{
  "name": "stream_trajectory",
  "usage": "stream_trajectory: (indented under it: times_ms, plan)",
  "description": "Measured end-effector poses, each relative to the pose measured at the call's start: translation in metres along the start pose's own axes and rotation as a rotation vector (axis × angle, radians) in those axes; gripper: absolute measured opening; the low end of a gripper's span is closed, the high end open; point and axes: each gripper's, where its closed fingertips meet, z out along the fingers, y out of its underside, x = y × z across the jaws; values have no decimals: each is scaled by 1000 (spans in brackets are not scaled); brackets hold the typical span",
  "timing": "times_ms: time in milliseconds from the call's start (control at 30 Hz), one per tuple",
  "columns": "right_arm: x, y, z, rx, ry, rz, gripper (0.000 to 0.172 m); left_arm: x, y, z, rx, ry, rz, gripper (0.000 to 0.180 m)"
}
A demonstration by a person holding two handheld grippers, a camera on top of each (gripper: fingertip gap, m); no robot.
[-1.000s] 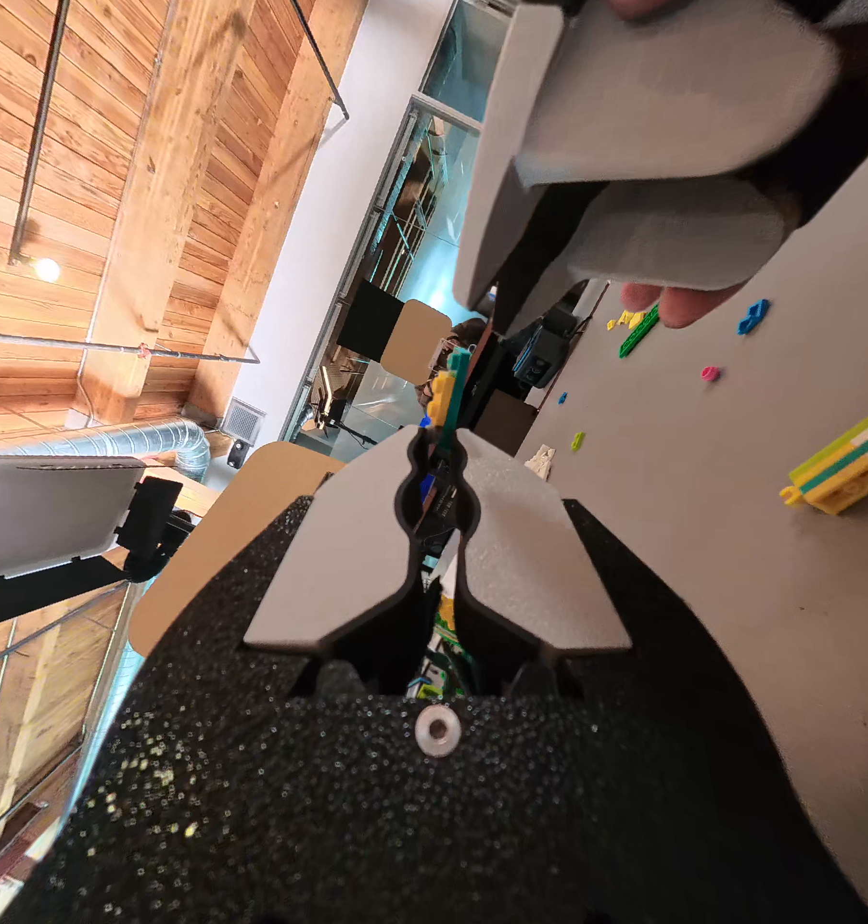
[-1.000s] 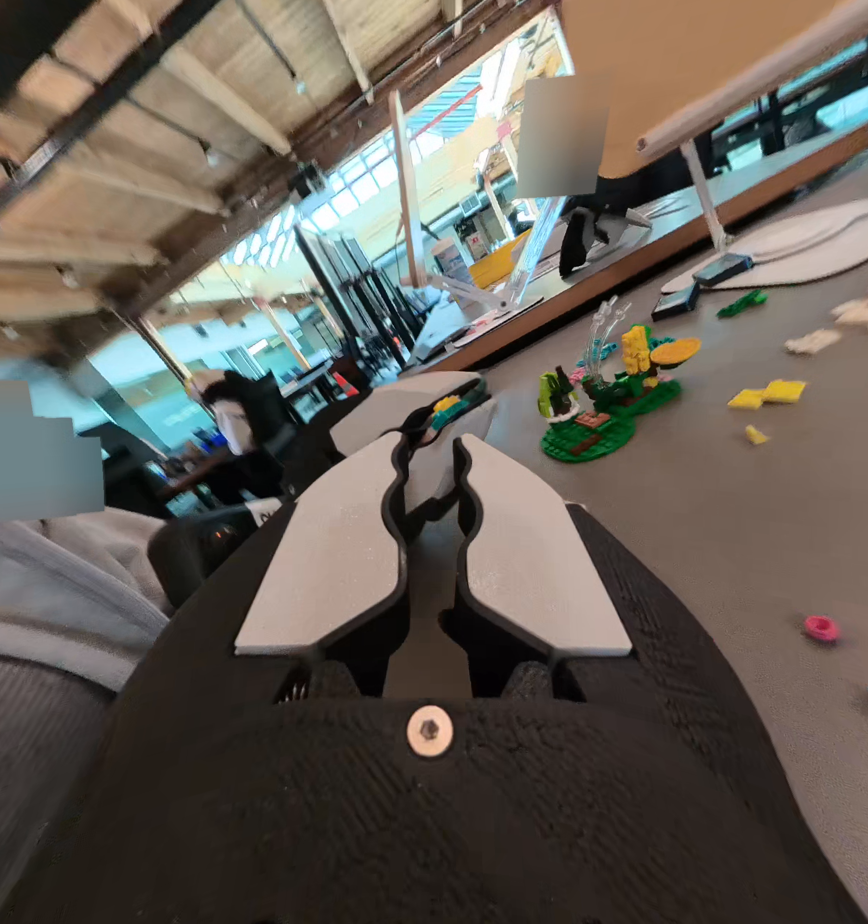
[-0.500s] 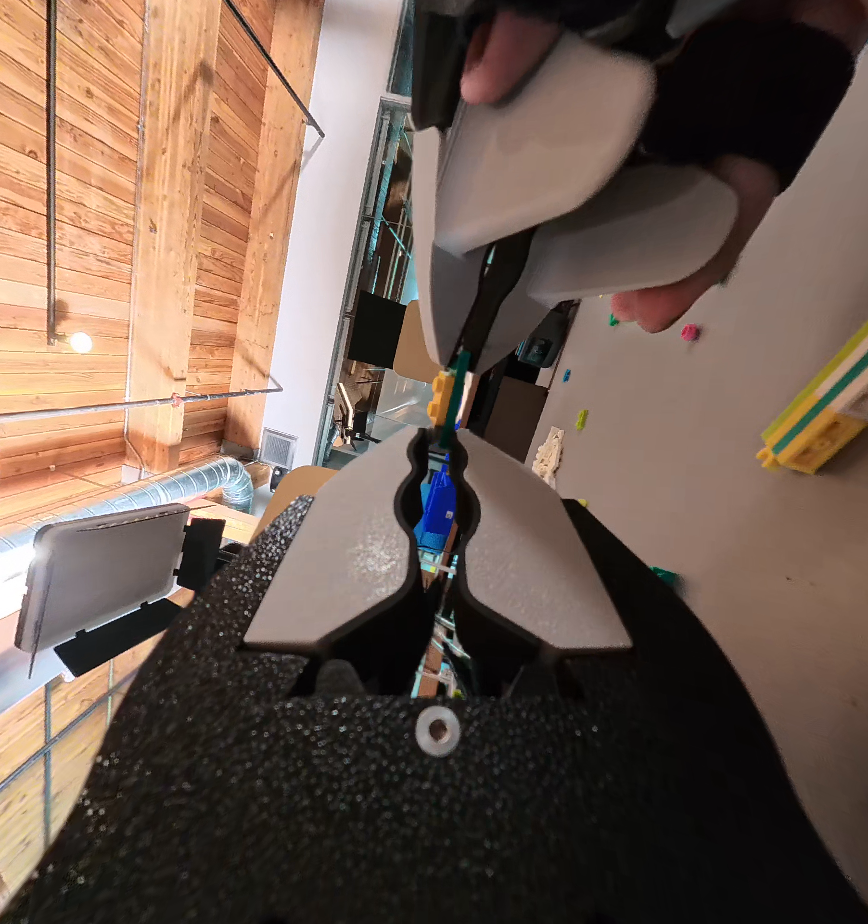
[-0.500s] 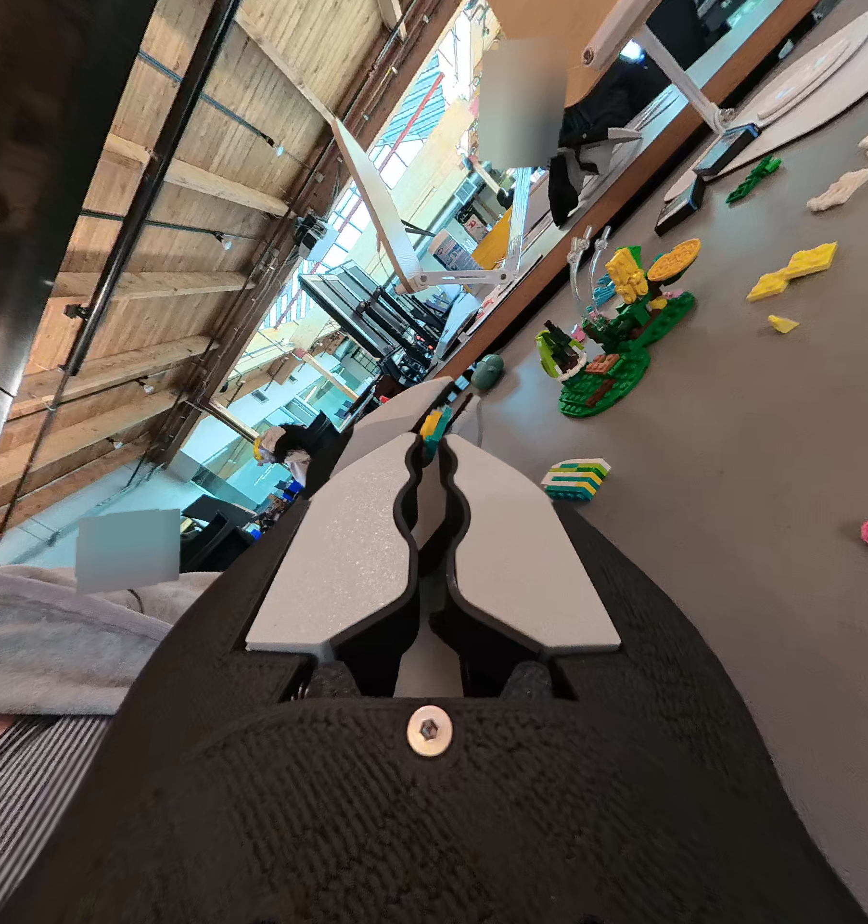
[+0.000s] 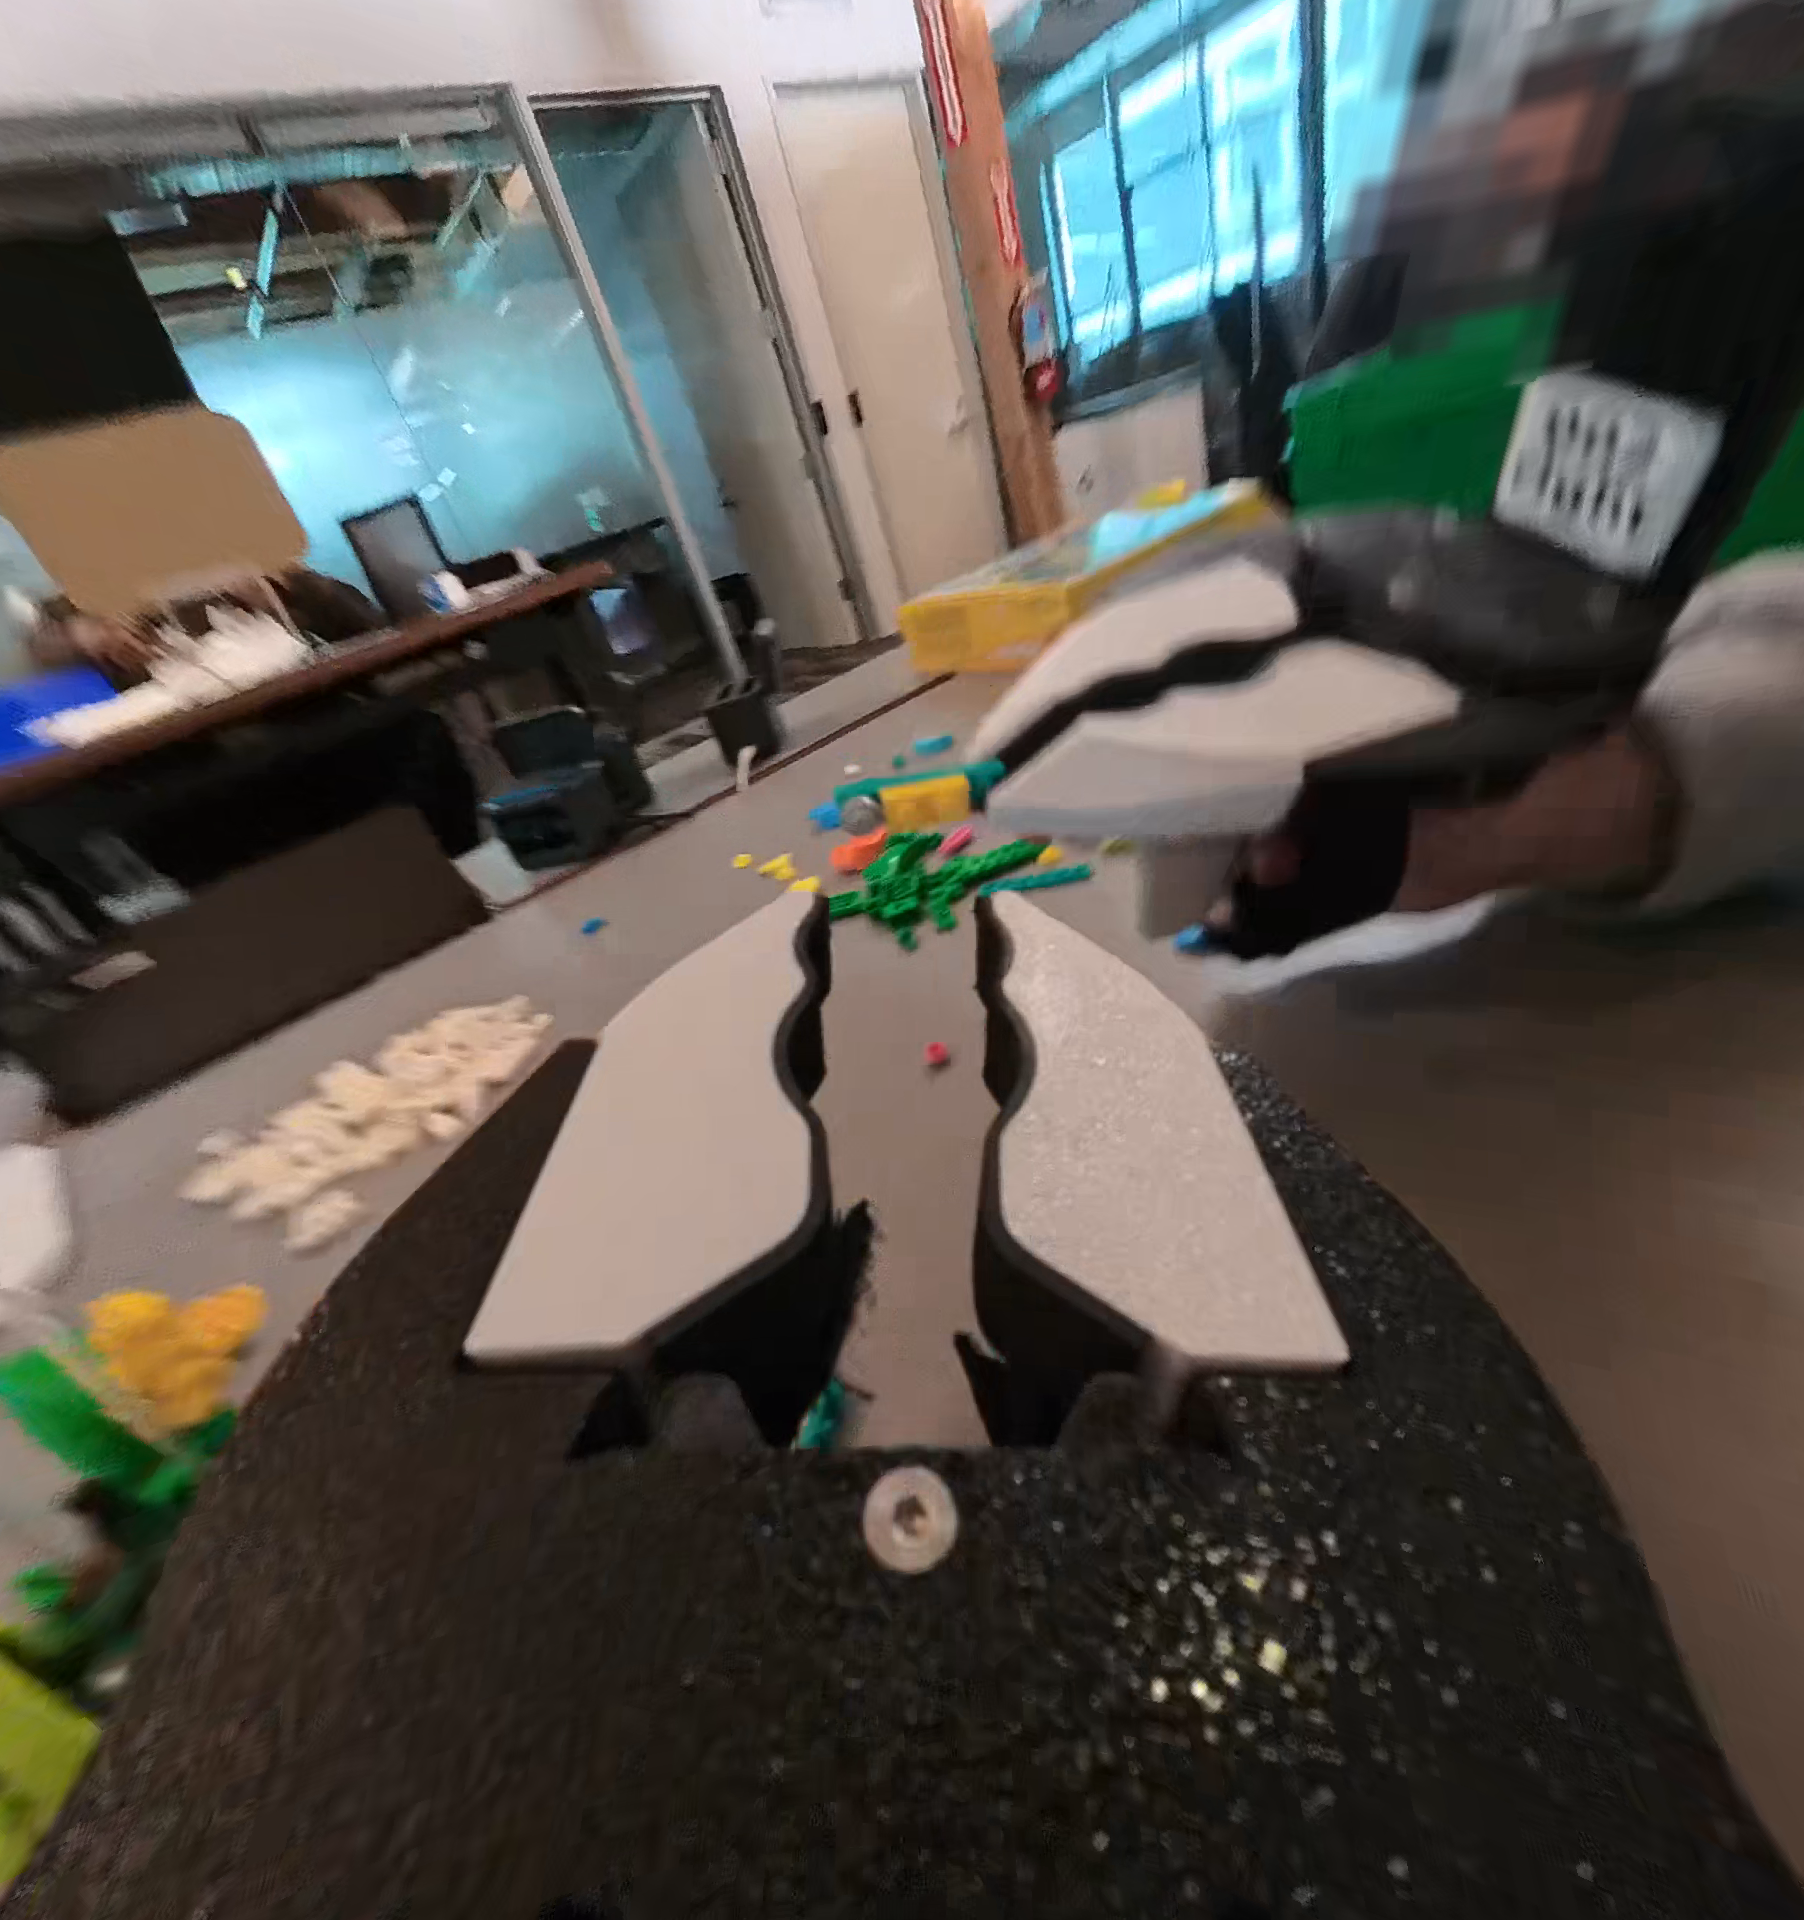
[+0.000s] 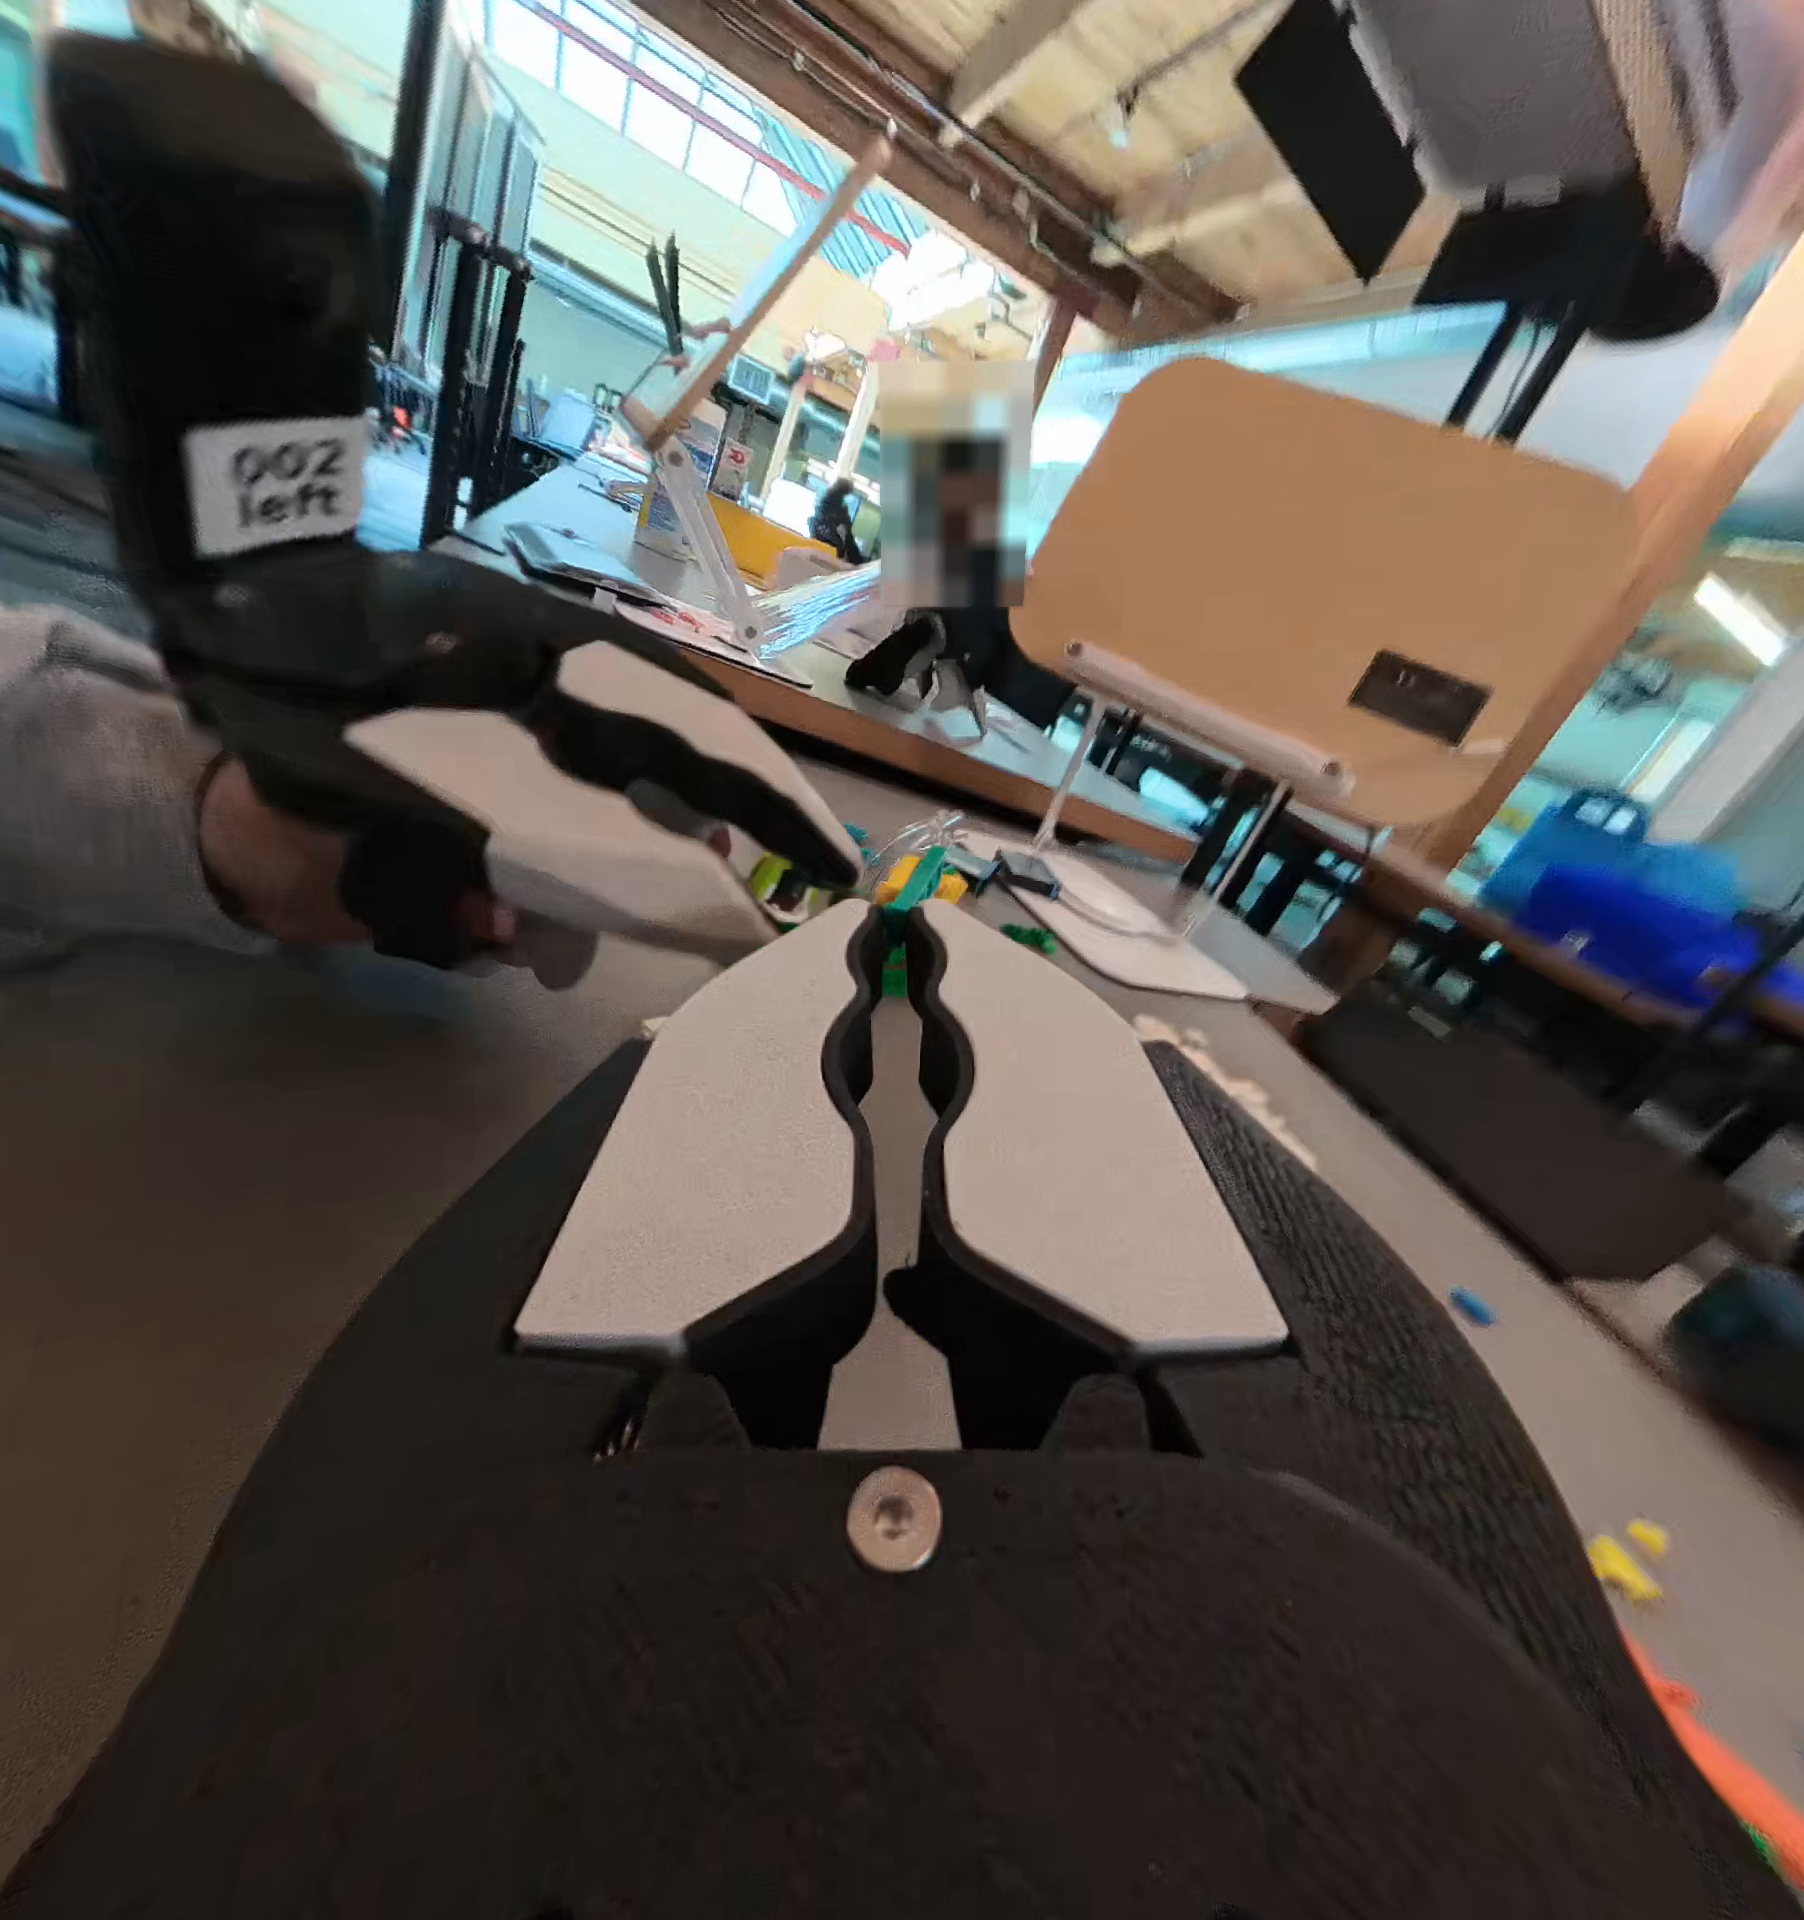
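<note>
Your left gripper (image 5: 900, 914) has let go, jaws open over the grey table (image 5: 1500, 1195); your right gripper (image 6: 893, 914) now pinches the teal-and-yellow brick piece (image 6: 913, 878).

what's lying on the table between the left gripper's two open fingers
In the left wrist view, only a small pink piece lies on the bare grey table between the left gripper's fingers; the green pile sits beyond the tips.
</note>
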Motion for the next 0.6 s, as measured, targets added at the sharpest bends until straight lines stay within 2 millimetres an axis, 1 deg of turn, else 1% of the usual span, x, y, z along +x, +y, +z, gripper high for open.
stream_trajectory:
  times_ms: [100,167,300,367,433,500,600]
  plan:
    - [-8,-3,-1,48,-10,-84,3,1,-3,0,38,104,-293,27]
    - [-11,-6,-2,74,-17,-126,2,5,-2,1,36,182,-442,27]
    - [-19,-10,-3,100,-28,-189,2,15,-14,-1,94,358,-714,21]
    - [-19,-12,-3,106,-22,-204,3,18,-16,-2,117,419,-808,15]
    - [-19,-11,-3,105,-20,-209,2,20,-19,-3,139,464,-861,7]
    - [-18,-11,-3,105,-16,-218,2,20,-21,-3,155,473,-889,9]
    - [-19,-11,-3,99,-11,-249,2,19,-23,-3,172,492,-941,16]
